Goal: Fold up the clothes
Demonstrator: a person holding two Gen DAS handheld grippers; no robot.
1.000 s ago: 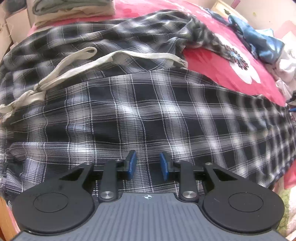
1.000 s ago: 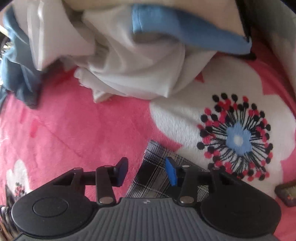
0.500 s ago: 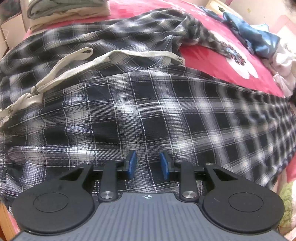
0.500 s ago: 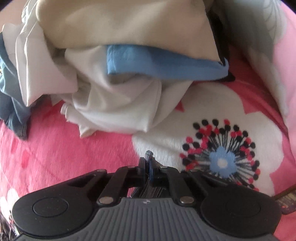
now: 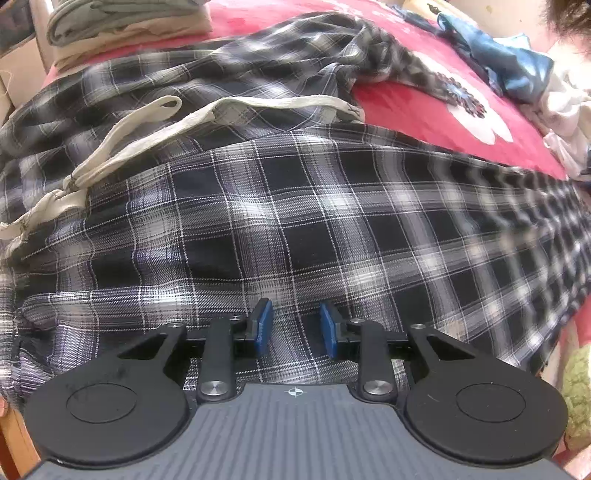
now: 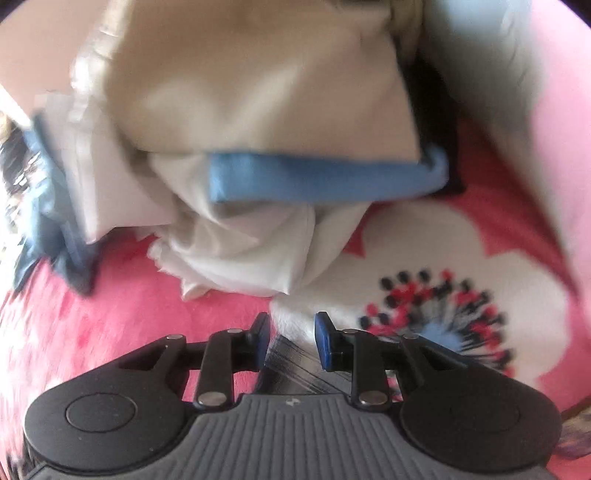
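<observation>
Plaid flannel everywhere: the black-and-white checked shirt (image 5: 314, 221) is spread flat across the bed and pretty much fills the left wrist view, with a cream drawstring strap (image 5: 147, 136) lying over its upper part. The left tool (image 5: 295, 328) hangs just over the near edge of the shirt with its blue pads spread apart, nothing between them. Behind it there's a folded stack of greyish clothes (image 5: 122, 22) at the far corner and a crumpled blue garment (image 5: 509, 70) off to the side on the red blanket (image 5: 417, 110). On the right wrist view things are blurry, but the right tool (image 6: 291, 339) is also released, pads apart, with a corner of the plaid fabric (image 6: 291, 369) sitting loose between them. In front of it is a messy pile of white and beige laundry (image 6: 258, 122) with a blue band (image 6: 321, 181) across it, resting on the pink floral blanket (image 6: 122, 306).
</observation>
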